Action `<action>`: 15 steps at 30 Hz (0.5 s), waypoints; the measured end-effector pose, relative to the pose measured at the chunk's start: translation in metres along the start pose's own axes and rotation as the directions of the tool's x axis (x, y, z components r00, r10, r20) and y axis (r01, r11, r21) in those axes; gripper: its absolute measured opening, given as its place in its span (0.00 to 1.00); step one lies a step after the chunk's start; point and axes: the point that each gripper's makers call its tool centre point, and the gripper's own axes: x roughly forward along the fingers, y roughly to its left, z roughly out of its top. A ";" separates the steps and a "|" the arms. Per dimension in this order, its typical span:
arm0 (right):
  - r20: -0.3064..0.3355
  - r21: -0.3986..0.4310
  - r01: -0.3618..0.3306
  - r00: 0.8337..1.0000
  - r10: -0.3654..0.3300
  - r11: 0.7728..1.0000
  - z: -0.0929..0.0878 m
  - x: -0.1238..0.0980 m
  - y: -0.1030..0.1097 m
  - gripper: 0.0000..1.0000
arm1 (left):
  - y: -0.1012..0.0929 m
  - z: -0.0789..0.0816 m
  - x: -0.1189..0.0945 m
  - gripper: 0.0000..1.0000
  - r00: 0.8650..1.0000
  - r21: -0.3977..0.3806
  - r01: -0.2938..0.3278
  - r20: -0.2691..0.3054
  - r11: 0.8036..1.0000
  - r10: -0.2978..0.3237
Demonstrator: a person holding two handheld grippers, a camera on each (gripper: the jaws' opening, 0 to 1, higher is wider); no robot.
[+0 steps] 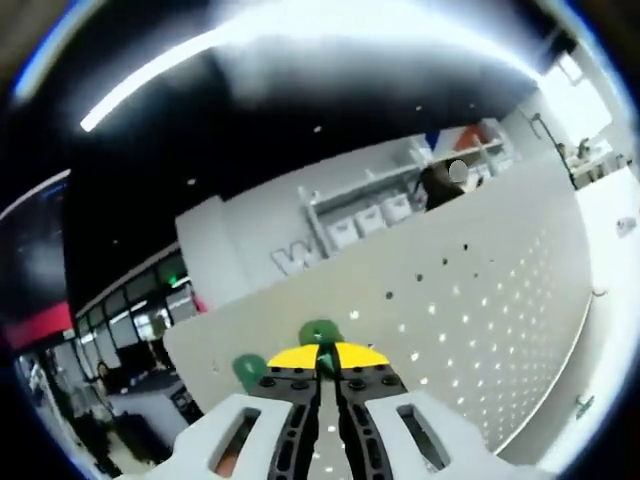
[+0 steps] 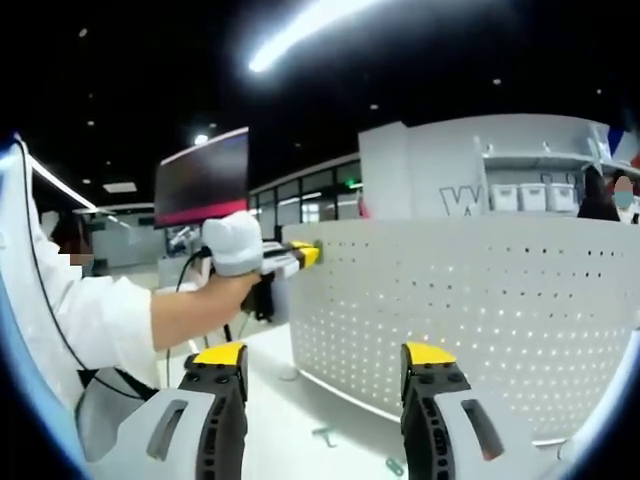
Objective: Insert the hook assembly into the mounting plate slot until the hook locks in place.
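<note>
While the left gripper [image 1: 327,372] clamps its 2 jaws on a green hook [image 1: 320,335] at the top edge of the white perforated mounting plate [image 1: 480,300], the right gripper [image 2: 322,372] gapes wide, facing that plate.

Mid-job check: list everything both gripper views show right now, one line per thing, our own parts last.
Perforated panel: one, white, upright, curving across both views ahead of the grippers.
Green piece: one, at the left gripper's tips, against the panel top; shape unclear.
Second green piece: one, beside it on the panel edge.
Small green parts: about two, on the white table below the panel.
Screen: one, dark with a red band, in the background.
Shelf bins: several, white, behind the panel.
Left gripper: yellow-tipped, jaws together.
Right gripper: yellow-tipped, jaws wide apart, empty.
Person's hand: one, white-gloved, holding the left gripper at the panel's top edge.
</note>
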 end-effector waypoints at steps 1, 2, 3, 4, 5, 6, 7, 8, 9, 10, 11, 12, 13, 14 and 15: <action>0.000 0.000 -0.002 1.000 0.002 1.000 0.000 0.000 0.000 0.62 | 0.002 0.003 0.002 0.05 1.000 0.024 -0.011 0.016 1.000 0.011; 0.000 -0.001 -0.003 1.000 0.003 1.000 0.000 0.000 0.000 0.62 | 0.001 0.002 0.003 0.05 1.000 0.000 -0.010 0.013 1.000 0.010; 0.000 -0.002 -0.004 1.000 0.004 1.000 0.000 0.001 0.000 0.62 | 0.002 0.002 0.003 0.05 1.000 -0.009 -0.010 0.016 1.000 0.010; 0.000 -0.002 -0.004 1.000 0.004 1.000 0.000 0.001 0.000 0.62 | 0.003 0.001 0.004 0.05 1.000 -0.051 -0.008 0.016 0.999 0.009; 0.000 -0.001 -0.005 1.000 0.005 1.000 0.000 0.001 0.000 0.62 | 0.004 0.001 0.004 0.05 1.000 -0.043 -0.009 0.016 0.999 0.010; -0.001 -0.001 -0.004 1.000 0.004 1.000 0.000 0.001 -0.001 0.62 | 0.003 0.001 0.004 0.05 1.000 -0.036 -0.012 0.016 0.999 0.013; -0.002 -0.001 -0.003 1.000 0.003 1.000 0.000 0.001 -0.001 0.62 | 0.003 0.001 0.004 0.05 1.000 -0.037 -0.014 0.016 0.999 0.015; -0.003 -0.001 -0.003 1.000 0.003 1.000 -0.001 0.000 -0.002 0.62 | 0.004 0.001 0.005 0.05 1.000 -0.042 -0.014 0.017 0.999 0.015; -0.003 -0.001 -0.002 1.000 0.002 1.000 -0.001 0.000 -0.002 0.62 | 0.005 0.001 0.005 0.05 1.000 -0.067 -0.012 0.019 0.998 0.014; -0.003 -0.001 -0.002 1.000 0.002 1.000 -0.001 0.000 -0.003 0.62 | 0.004 0.000 0.005 0.05 1.000 -0.115 -0.009 0.022 0.993 0.011; -0.003 -0.002 -0.001 1.000 0.001 1.000 -0.001 0.000 -0.003 0.62 | 0.005 0.000 0.005 0.05 1.000 -0.177 0.000 0.025 0.984 0.004; -0.003 -0.002 -0.001 1.000 0.001 1.000 -0.001 0.000 -0.003 0.62 | 0.005 0.000 0.005 0.06 1.000 -0.219 0.005 0.025 0.976 0.001; -0.002 -0.003 -0.002 1.000 0.002 1.000 -0.001 0.000 -0.003 0.62 | 0.006 0.000 0.005 0.06 1.000 -0.219 0.009 0.024 0.976 -0.004; -0.003 -0.002 -0.002 1.000 0.002 1.000 -0.001 0.000 -0.003 0.62 | 0.007 0.000 0.005 0.06 1.000 -0.211 0.008 0.022 0.977 -0.003; -0.004 -0.004 -0.003 1.000 0.003 1.000 -0.001 0.000 -0.003 0.62 | 0.006 0.000 0.004 0.06 1.000 -0.217 0.010 0.021 0.976 -0.006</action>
